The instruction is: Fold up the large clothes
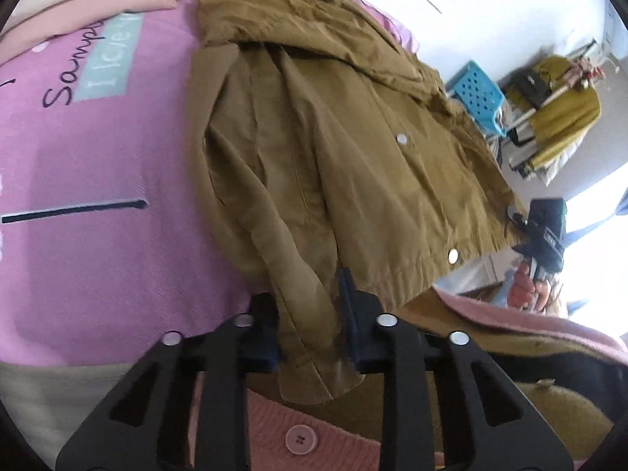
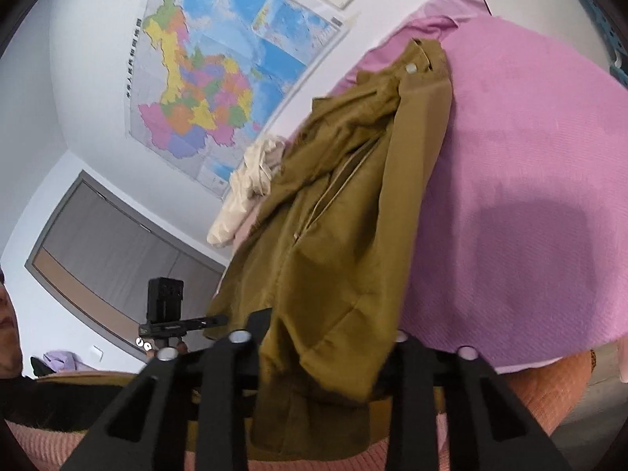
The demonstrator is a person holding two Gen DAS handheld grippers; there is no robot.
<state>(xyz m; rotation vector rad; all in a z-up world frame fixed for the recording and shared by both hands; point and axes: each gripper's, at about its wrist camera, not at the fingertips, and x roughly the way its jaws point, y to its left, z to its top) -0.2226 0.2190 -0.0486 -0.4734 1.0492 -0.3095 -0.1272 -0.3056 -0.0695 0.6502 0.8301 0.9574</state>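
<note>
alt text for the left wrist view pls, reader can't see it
The left tool grips the hanging cuff of a tan jacket that lies spread on a pink bedsheet. At the right edge, the right tool meets the jacket's hem corner. A blue basket and a clothes rack stand behind.

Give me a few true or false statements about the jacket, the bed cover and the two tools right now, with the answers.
1. The mustard-brown snap-button jacket lies on a pink bed cover. True.
2. The left tool has jacket fabric between its fingers. True.
3. The right tool is empty. False: jacket cloth hangs between its fingers.
4. The jacket's buttons are black. False: the snap buttons look silvery white.
5. A coloured wall map hangs on the white wall. True.
</note>
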